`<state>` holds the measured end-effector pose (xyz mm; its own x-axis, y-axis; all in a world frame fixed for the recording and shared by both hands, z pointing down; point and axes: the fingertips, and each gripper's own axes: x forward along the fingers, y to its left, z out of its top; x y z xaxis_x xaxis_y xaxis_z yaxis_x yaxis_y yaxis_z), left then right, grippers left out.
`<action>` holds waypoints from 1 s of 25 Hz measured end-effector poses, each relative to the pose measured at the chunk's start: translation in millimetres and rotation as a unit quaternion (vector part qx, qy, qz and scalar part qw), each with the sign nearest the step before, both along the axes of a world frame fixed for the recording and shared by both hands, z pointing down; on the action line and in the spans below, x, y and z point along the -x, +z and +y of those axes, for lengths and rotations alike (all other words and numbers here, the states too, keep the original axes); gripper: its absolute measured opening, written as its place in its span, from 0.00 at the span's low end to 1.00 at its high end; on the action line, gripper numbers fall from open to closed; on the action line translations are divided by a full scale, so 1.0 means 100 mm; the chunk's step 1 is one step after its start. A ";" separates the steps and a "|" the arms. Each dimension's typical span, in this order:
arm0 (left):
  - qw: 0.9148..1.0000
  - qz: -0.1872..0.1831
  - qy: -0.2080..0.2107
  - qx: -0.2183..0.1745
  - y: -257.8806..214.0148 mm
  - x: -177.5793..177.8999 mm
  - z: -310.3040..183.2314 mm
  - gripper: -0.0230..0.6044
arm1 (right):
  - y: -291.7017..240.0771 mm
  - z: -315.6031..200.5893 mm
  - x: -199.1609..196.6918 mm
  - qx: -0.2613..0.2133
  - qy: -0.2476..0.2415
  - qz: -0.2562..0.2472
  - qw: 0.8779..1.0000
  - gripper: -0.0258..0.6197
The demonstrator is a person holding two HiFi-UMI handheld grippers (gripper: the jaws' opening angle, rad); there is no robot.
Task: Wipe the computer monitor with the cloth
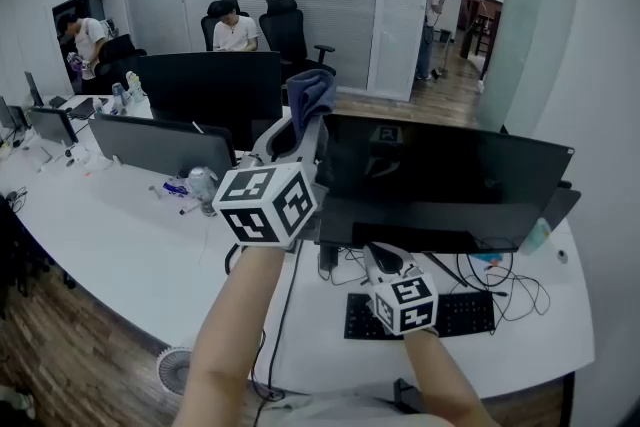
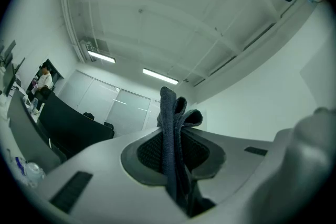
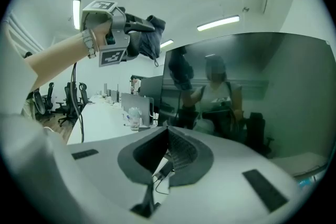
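The black monitor stands on the white desk, its screen dark and reflecting the room. My left gripper is raised at the screen's upper left corner, shut on a dark blue-grey cloth that sticks up past the jaws. In the left gripper view the cloth is pinched between both pads and the camera points at the ceiling. My right gripper is held low below the screen over the keyboard, shut with nothing in it. From the right gripper view, the monitor fills the right and the cloth hangs beside its corner.
A black keyboard and loose cables lie under the monitor. More monitors stand along the desk to the left, with a clear bottle beside them. People sit at the far desks. A small fan is on the floor.
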<state>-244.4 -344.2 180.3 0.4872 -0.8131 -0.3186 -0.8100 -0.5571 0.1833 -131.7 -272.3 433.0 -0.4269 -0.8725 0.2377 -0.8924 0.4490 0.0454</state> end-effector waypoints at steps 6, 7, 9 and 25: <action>0.999 0.007 0.033 0.004 0.31 -0.05 0.12 0.14 | 0.00 0.06 0.03 0.022 -0.011 -0.070 0.997 0.05; 0.999 0.002 0.034 0.004 0.36 -0.06 0.15 0.14 | -0.01 0.08 0.03 0.024 -0.012 -0.076 0.997 0.05; 0.999 -0.010 0.038 0.003 0.46 -0.10 0.22 0.14 | -0.02 0.11 0.02 0.025 -0.010 -0.084 0.996 0.05; 0.996 -0.033 0.075 0.033 1.36 -0.40 0.54 0.14 | 0.10 0.33 -0.17 0.017 0.049 -0.079 0.996 0.05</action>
